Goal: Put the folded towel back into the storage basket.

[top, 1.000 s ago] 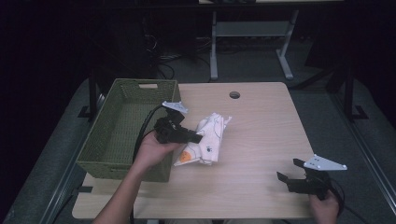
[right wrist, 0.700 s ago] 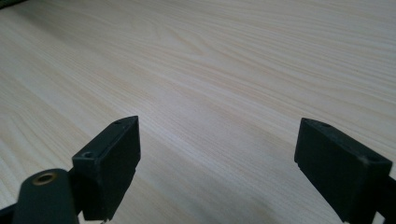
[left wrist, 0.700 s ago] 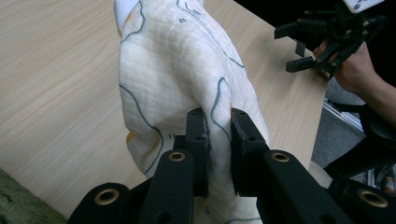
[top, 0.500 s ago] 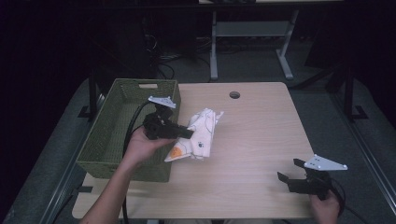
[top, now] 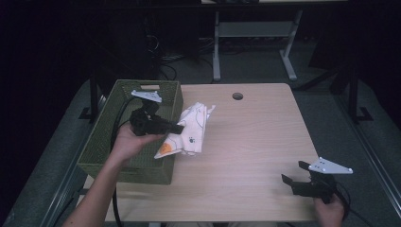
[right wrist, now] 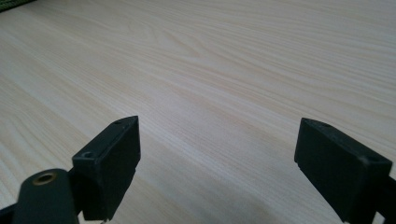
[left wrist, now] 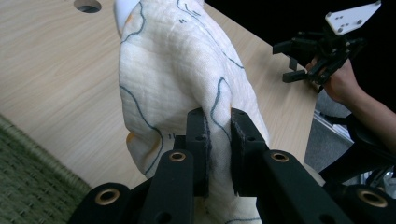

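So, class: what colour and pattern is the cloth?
The cloth is white with thin dark-blue wavy lines and orange patches, clearest in the left gripper view.

One white printed cloth [top: 189,130], bunched, at left of centre. One green woven basket [top: 106,142] at the left edge of one wooden table [top: 255,142]. One round hole [top: 237,96] in the tabletop, at the far side. Two hand-held grippers: the left gripper [top: 177,127] beside the basket, the right gripper [top: 293,177] at the near right corner.

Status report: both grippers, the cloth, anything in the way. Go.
Left gripper shut on cloth, lifted beside basket. Right gripper open, low over table. Nothing in the way.
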